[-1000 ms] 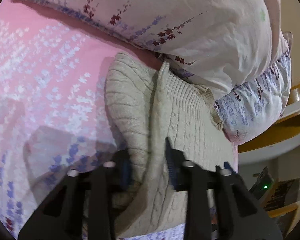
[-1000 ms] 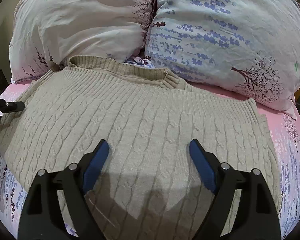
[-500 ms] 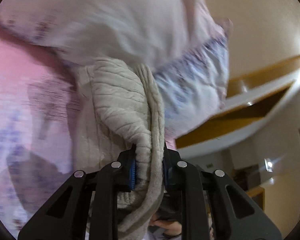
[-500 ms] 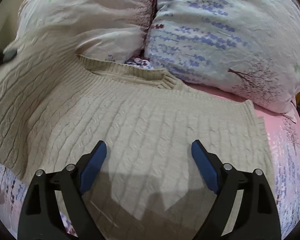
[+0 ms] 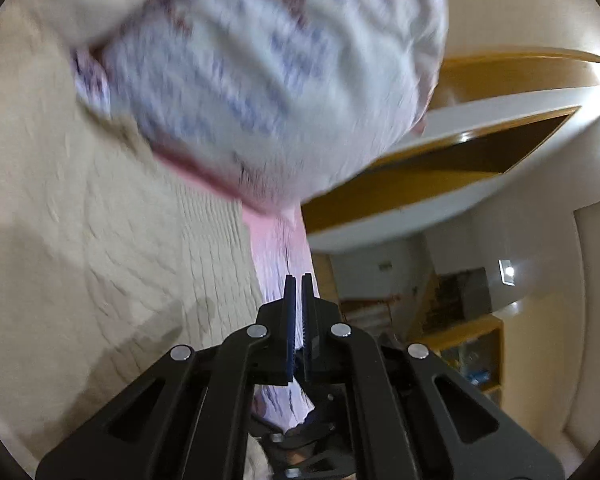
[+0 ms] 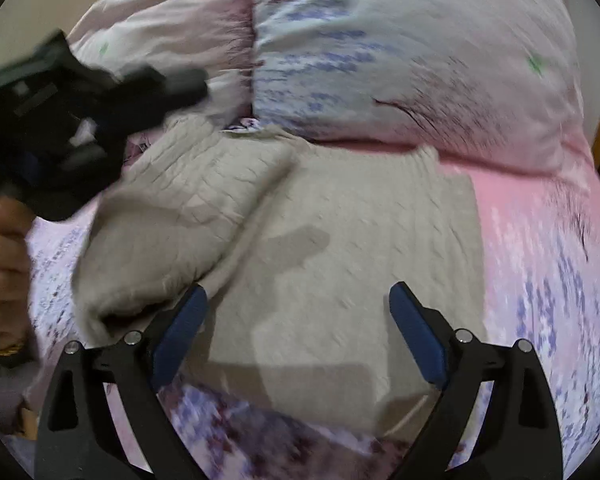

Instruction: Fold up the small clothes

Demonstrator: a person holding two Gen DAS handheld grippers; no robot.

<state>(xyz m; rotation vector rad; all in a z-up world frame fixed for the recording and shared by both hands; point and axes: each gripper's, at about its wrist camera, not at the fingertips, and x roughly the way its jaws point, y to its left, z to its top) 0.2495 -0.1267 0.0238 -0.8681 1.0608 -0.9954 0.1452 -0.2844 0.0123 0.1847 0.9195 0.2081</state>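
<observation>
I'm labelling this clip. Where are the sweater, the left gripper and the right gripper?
sweater [image 6: 340,240]: right wrist view, flat middle of the knit.
left gripper [image 5: 298,280]: left wrist view, between its closed fingertips.
right gripper [image 6: 298,292]: right wrist view, midway between its spread blue tips.

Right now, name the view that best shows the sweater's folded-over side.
Right wrist view: the sweater lies across the bed with its folded flap in full sight. Left wrist view catches only blurred knit.
</observation>
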